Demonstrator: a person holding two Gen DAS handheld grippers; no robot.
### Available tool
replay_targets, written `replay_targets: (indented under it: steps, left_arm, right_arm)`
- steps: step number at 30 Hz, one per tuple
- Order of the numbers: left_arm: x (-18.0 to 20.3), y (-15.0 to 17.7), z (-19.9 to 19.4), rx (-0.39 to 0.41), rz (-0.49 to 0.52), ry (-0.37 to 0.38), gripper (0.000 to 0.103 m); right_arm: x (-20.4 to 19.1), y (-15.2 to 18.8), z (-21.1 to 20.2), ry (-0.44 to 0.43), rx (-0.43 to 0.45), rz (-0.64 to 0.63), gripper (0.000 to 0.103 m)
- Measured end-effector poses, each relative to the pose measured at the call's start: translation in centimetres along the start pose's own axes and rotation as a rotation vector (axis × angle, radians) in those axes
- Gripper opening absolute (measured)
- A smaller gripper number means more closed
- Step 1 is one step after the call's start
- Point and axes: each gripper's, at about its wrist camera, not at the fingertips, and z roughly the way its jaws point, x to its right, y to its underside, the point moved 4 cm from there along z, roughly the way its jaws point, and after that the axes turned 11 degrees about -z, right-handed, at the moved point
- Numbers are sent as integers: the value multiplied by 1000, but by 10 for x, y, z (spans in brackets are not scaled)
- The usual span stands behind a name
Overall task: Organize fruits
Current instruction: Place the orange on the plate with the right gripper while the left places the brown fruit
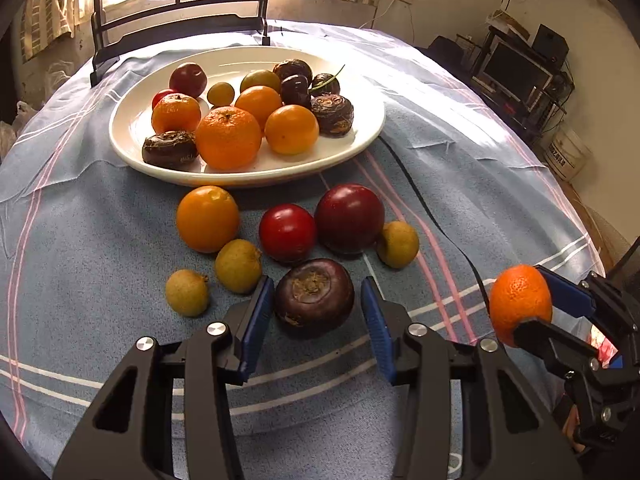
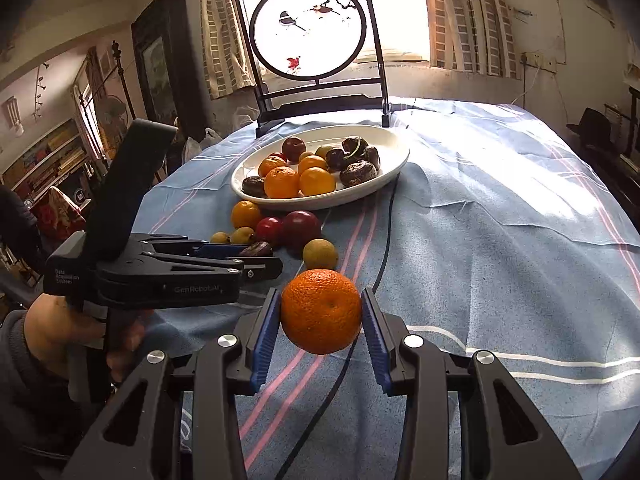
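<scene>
— What have you got in the right gripper (image 2: 321, 312)?

— I have it clamped on a mandarin (image 2: 321, 311), both blue pads pressed to its sides, lifted clear of the blue striped tablecloth (image 2: 480, 240). A black cable (image 2: 386, 240) runs across the cloth beneath it.

— And the left gripper (image 1: 316, 300)?

— I hold it spread wide, grasping nothing, fingers either side of a dark water chestnut (image 1: 314, 296) without touching. Loose fruit crowds the way to the white plate (image 1: 128, 128): three longans (image 1: 238, 266), two red plums (image 1: 349, 218) and an orange (image 1: 208, 218), all just short of the rim. The plate already carries mandarins, chestnuts, plums and longans. Behind it stands a round framed screen (image 2: 308, 32) against the window.
</scene>
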Motion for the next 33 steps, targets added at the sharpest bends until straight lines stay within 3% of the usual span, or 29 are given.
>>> replay_targets:
  steps: [1, 3, 9, 13, 16, 21, 25, 33]
  left_arm:
    - [1, 2, -2, -3, 6, 15, 37]
    - [2, 9, -9, -6, 12, 56, 37]
    - [-6, 20, -55, 80, 44, 96, 37]
    - [-23, 8, -82, 146, 46, 87, 37]
    - [-34, -16, -87, 171, 44, 68, 37]
    - [-32, -66, -77, 193, 87, 45, 37]
    - [-33, -106, -46, 184, 83, 10, 37]
    - [-44, -143, 17, 116, 45, -34, 41]
  right_arm:
    - [-1, 1, -1, -1, 1, -1, 41]
    - [-1, 1, -4, -6, 1, 2, 41]
    - [0, 0, -7, -17, -4, 17, 41]
    - [5, -16, -6, -31, -1, 36, 41]
    - [14, -46, -3, -38, 17, 47, 41]
    - [28, -112, 24, -95, 43, 93, 41]
    - [36, -157, 64, -84, 37, 98, 41]
    - [45, -194, 142, -44, -43, 111, 43]
